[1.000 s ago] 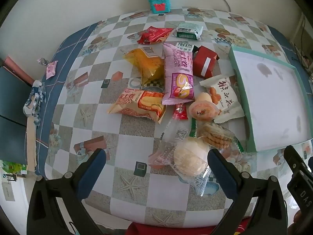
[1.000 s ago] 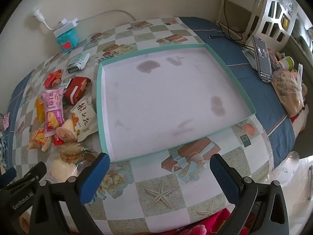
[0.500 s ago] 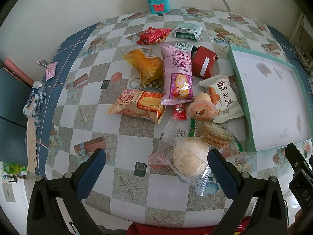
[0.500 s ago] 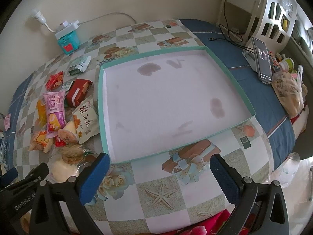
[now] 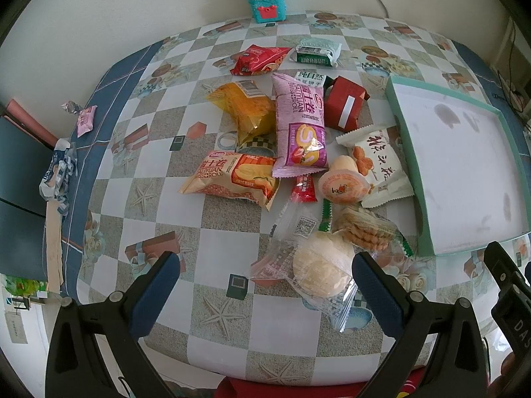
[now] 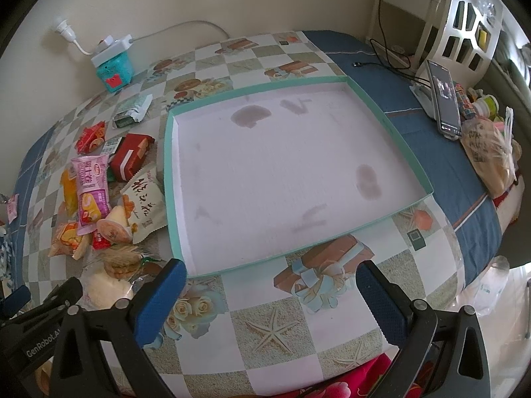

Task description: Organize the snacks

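Several snack packs lie in a heap on the checked tablecloth: a pink roll pack [image 5: 300,129], an orange roll pack [image 5: 232,179], a yellow bag [image 5: 247,109], a red box pack [image 5: 343,107], a white pack [image 5: 378,162], a jelly cup [image 5: 343,184], biscuits [image 5: 363,230] and a round cake in clear wrap [image 5: 320,267]. A teal-rimmed tray [image 6: 172,199] with nothing in it lies to their right. My left gripper [image 5: 264,285] is open above the near table edge, the cake just ahead of its right finger. My right gripper [image 6: 270,298] is open in front of the tray.
A teal box [image 5: 267,1] with a power strip stands at the wall. A small pink candy [image 5: 86,121] lies at the left table edge. A phone on a stand [image 6: 443,98], cables and a bag [image 6: 489,157] sit on the blue cloth at the right.
Both grippers have drawn slightly back and up; the snacks and tray sit a little farther off. Nothing was picked up.
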A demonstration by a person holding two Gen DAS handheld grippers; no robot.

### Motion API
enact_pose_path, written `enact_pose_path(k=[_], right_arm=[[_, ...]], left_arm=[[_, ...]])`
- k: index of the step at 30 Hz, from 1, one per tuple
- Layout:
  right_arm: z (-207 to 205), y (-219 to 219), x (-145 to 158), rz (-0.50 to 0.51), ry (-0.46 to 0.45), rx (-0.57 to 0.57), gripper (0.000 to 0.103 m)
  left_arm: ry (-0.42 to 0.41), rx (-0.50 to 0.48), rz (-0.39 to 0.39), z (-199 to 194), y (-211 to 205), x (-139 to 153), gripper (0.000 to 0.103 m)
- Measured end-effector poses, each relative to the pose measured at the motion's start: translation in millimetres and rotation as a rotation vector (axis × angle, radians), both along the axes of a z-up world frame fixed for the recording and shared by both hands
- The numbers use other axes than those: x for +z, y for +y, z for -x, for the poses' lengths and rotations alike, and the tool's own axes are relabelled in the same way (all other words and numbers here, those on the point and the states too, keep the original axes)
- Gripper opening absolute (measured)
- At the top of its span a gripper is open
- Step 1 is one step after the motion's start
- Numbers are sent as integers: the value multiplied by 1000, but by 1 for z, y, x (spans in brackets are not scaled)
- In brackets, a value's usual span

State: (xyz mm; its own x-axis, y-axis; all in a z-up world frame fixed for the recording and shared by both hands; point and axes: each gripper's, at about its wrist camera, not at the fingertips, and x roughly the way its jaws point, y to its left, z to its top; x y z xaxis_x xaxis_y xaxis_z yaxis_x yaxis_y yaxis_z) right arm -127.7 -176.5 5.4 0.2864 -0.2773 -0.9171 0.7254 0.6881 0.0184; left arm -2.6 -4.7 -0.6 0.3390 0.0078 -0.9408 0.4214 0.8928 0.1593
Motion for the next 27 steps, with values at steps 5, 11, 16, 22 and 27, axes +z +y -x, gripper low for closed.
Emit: enact_pose_path(k=[5,11,16,22,27], right_arm=[[0,0,-1,-1,1,-1,103],[0,0,-1,0,0,-1,103],[0,-1,-2,-1,0,-1,103],[0,-1,-2,-1,1,-2,103],[1,-2,-2,-2,1,-2,103]], left_arm=[[-1,-1,0,0,0,0,103],[0,0,-2,0,0,0,103],[0,-1,-2,0,0,0,103],[0,-1,-3,0,0,0,103],[0,-2,-3,0,0,0,103]])
